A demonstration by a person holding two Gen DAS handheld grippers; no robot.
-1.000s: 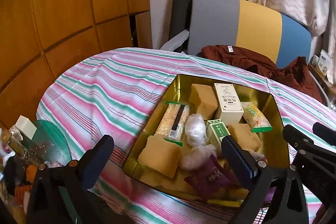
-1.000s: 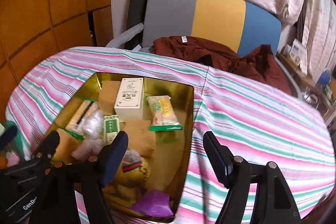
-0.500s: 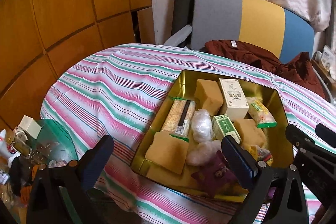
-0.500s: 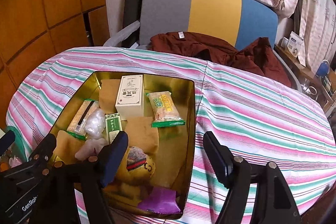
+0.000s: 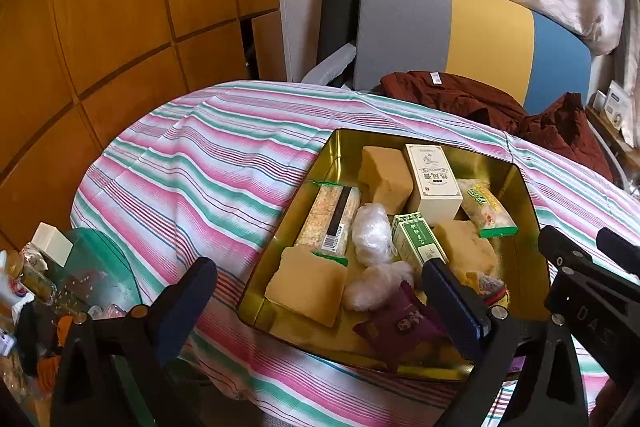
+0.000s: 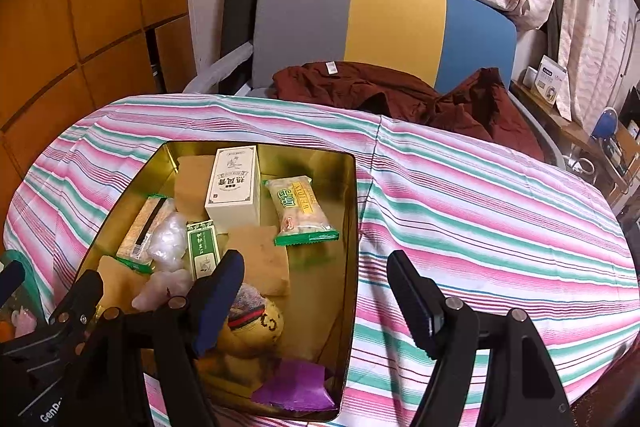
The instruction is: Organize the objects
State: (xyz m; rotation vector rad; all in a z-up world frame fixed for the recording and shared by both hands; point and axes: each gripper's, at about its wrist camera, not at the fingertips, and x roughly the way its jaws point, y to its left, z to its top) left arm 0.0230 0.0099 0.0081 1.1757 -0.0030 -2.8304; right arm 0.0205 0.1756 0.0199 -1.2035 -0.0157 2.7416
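Both the left claw (image 5: 316,307) and right claw (image 6: 316,291), spread and empty, are rising back from the gold tin (image 5: 524,187), leaving every snack sitting inside it.

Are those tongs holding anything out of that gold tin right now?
No. The left tongs and the right tongs are both open and empty, above the near end of the gold tin.

One gold tin (image 5: 524,195) holds three tan blocks (image 5: 306,285), two boxes (image 5: 434,179) and two white bundles (image 5: 372,233).
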